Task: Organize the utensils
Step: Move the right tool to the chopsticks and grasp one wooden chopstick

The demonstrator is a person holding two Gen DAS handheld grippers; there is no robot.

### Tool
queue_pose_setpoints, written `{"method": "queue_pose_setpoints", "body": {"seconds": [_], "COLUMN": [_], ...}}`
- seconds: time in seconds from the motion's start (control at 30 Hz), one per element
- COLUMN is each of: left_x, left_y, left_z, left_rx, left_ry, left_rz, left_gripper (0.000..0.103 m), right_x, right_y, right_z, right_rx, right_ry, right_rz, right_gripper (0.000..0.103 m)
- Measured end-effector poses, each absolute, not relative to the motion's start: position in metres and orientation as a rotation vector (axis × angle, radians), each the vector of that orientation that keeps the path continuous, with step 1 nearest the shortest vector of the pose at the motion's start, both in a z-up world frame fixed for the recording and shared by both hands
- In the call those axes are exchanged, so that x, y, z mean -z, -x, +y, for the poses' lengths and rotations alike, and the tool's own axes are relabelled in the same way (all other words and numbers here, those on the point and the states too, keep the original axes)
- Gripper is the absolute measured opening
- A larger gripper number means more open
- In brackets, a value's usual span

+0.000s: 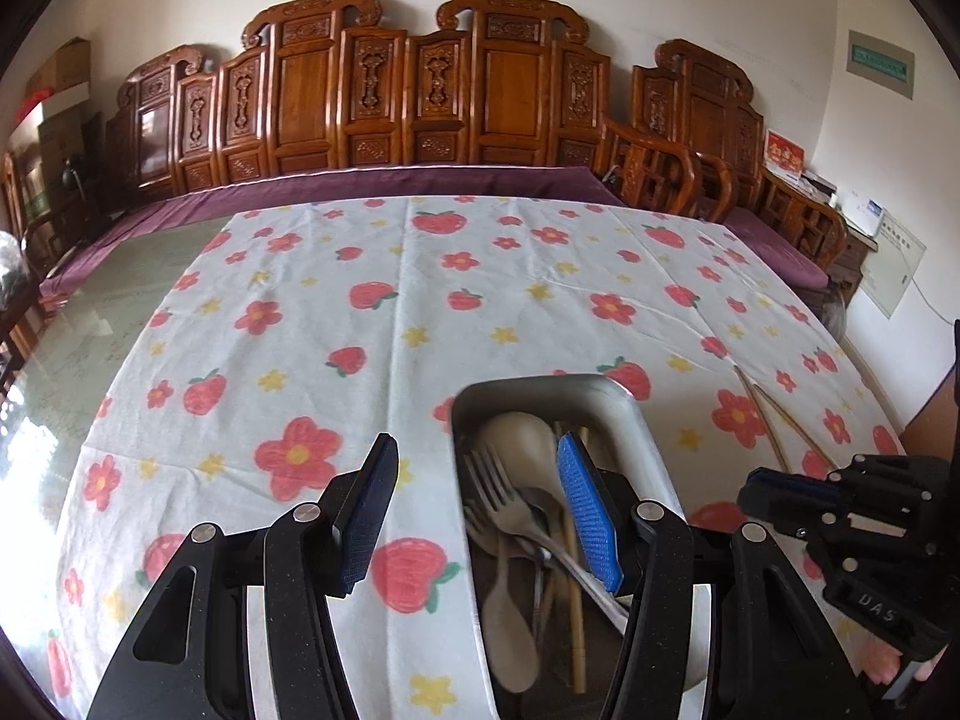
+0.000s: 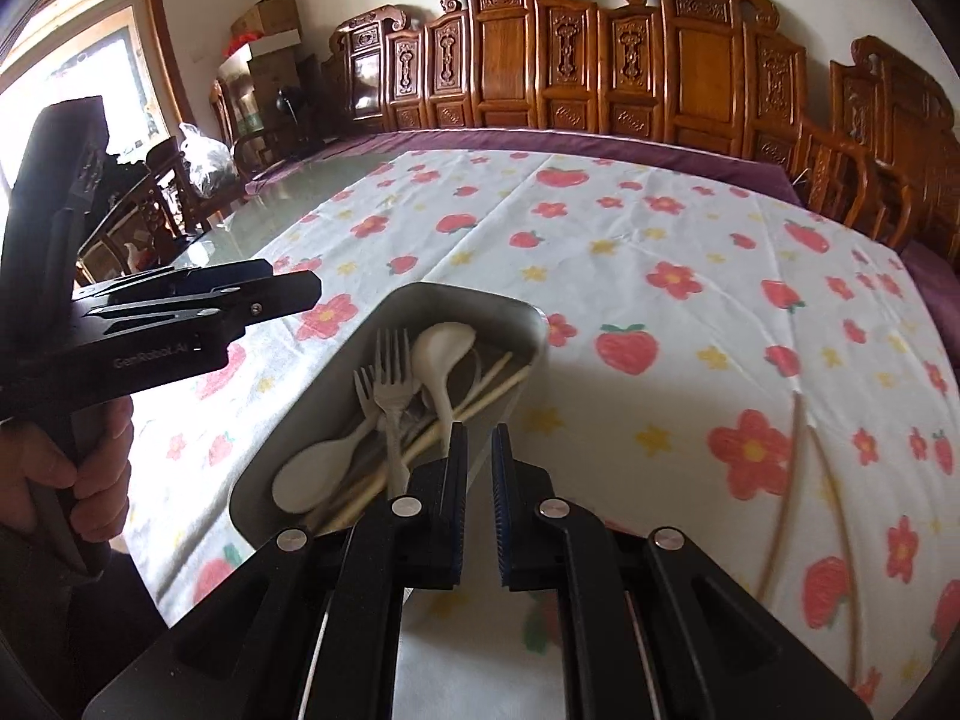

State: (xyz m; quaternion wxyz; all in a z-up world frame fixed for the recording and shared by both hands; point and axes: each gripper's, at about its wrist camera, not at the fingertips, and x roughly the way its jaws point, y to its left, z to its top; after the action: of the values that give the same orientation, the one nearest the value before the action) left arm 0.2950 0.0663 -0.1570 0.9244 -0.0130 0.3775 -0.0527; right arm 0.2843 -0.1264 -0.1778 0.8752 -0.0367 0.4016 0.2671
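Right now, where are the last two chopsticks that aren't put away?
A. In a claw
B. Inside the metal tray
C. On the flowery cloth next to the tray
C: the pair of chopsticks lies on the flowery cloth, apart from the metal tray, with neither claw holding it.

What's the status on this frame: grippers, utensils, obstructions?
Left gripper open, empty. Right gripper shut, empty. Tray holds forks, spoons, chopsticks; one chopstick pair on tablecloth. Nothing obstructing.
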Motion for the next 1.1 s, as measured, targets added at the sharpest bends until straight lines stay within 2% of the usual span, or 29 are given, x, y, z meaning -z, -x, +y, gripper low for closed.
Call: {"method": "queue_pose_setpoints", "body": {"seconds": [0.4,0.43,0.47,0.53,0.6,0.63,0.67,1.1], "left_x": [0.161,0.161,0.162,0.163,0.164,0.166,0.167,0.182], "left_y": [-0.284,-0.283,-0.282,-0.281,-0.279,-0.279,-0.279,-0.277], "left_z": [0.003,-0.001,-0.005,-0.013,-0.021,-0.026,-0.028,-0.072], "left_rx": [0.203,0.208,0.209,0.215,0.224,0.224,0.223,0.270], "left_ry": [-0.029,-0.030,-0.033,-0.045,-0.063,-0.074,-0.078,-0.106], "left_rz": [0.760,0.758,0.752,0.749,0.752,0.754,0.756,0.810], "left_gripper": [0.054,0.063,0.067,0.068,0.068,0.068,0.068,0.068], "right_x": [0.190,0.194,0.197,0.206,0.216,0.221,0.225,0.264], "right_y": [-0.284,-0.287,-0.289,-0.293,-0.299,-0.301,-0.302,-0.330], "right_z": [-0.233,-0.242,-0.248,-0.263,-0.277,-0.284,-0.291,-0.326], "right_rx": [-0.378,-0.360,-0.345,-0.315,-0.298,-0.281,-0.267,-0.243], "right_ry": [0.093,0.098,0.104,0.116,0.116,0.117,0.116,0.131], "right_rz": [0.844,0.849,0.855,0.865,0.876,0.881,0.883,0.952], "right_gripper": [0.010,0.010,0.010,0.010,0.016,0.024,0.027,0.027]}}
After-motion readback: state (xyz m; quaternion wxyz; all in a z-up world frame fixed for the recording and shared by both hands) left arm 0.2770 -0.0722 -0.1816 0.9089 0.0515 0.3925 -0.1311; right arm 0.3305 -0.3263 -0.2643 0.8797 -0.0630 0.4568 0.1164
